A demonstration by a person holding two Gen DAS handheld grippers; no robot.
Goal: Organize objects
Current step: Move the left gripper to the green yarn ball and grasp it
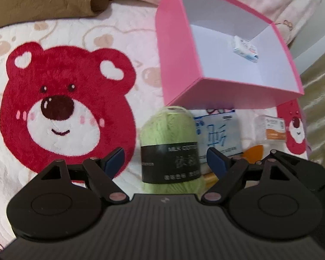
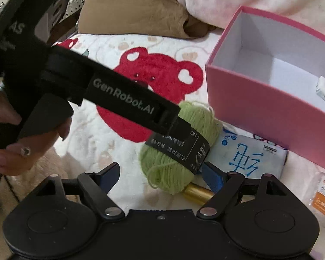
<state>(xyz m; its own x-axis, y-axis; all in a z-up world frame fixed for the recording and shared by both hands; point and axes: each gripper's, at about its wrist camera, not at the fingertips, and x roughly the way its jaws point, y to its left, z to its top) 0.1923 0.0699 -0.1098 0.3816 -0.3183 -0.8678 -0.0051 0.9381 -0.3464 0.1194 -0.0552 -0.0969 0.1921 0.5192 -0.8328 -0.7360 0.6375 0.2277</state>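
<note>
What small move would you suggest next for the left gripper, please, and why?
Probably ease the left gripper down and close on the green yarn ball: its fingers stand open on either side of the ball without touching it, and the pink box behind is open with room inside.

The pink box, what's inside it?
The pink box holds one small white packet on its white floor. From the right side, its near wall hides part of the floor.
</note>
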